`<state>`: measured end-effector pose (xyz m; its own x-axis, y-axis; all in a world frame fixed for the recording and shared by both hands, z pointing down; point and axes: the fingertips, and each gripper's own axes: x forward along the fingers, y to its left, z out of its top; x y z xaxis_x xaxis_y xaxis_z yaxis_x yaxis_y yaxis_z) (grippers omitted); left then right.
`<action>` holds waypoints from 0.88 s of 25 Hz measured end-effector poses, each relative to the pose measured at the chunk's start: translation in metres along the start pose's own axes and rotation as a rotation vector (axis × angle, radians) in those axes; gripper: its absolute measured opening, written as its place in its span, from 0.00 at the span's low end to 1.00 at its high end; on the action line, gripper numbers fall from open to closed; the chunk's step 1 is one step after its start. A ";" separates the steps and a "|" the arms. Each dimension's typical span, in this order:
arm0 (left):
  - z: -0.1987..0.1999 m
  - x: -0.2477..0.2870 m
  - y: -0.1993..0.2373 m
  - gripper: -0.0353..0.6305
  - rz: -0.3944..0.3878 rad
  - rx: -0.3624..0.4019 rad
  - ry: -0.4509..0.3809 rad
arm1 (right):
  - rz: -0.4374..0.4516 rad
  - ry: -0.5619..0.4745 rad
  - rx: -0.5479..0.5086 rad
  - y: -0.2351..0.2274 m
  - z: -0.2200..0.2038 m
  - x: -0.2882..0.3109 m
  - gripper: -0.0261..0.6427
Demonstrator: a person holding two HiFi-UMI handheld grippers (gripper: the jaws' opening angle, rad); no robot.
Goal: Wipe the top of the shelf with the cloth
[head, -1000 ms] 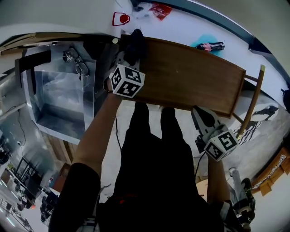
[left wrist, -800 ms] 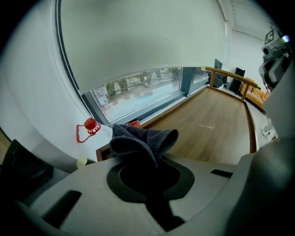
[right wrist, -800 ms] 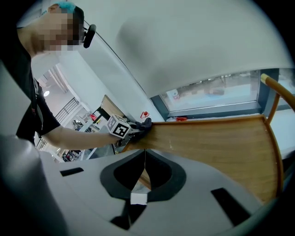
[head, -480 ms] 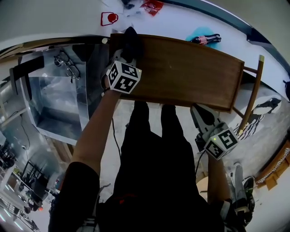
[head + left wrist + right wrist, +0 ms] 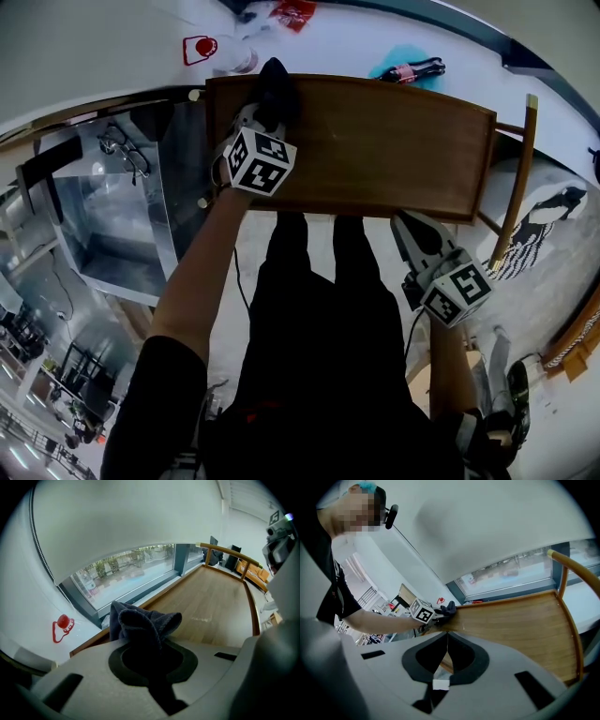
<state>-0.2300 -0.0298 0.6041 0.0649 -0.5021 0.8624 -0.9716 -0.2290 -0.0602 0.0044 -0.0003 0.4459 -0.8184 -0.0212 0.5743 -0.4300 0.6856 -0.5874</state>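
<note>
**A:** Where is the cloth?

**B:** I see the dark cloth [image 5: 275,86] bunched at the left end of the wooden shelf [image 5: 384,141], on its top and close to the far edge; my left hand-held gripper [image 5: 262,112] is clamped on it, and its folds stand up past the jaws.

**A:** And your other side?

**B:** My right hand-held gripper [image 5: 417,242] hangs in front of the shelf's near edge, toward the right end; its jaws are pressed together with nothing between them; it is well apart from the cloth.

**A:** What lies around the shelf?

**B:** Beyond the far edge, on a white surface, I see a red looped object [image 5: 197,49] near the left corner and a dark bottle [image 5: 412,70] on a teal patch further right; left of the shelf, a pair of glasses [image 5: 122,150] rests on a metal box [image 5: 112,234].
</note>
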 end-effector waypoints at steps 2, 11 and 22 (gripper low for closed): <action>0.006 0.004 -0.007 0.11 -0.006 0.011 -0.002 | -0.003 -0.009 0.005 -0.004 0.001 -0.003 0.05; 0.037 0.021 -0.046 0.11 -0.053 0.067 -0.005 | -0.026 -0.048 0.034 -0.026 -0.001 -0.028 0.05; 0.081 0.046 -0.104 0.11 -0.114 0.153 -0.012 | -0.062 -0.109 0.074 -0.055 -0.007 -0.067 0.05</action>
<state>-0.1079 -0.0969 0.6088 0.1759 -0.4750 0.8622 -0.9118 -0.4087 -0.0391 0.0856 -0.0316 0.4433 -0.8242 -0.1433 0.5479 -0.5047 0.6250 -0.5956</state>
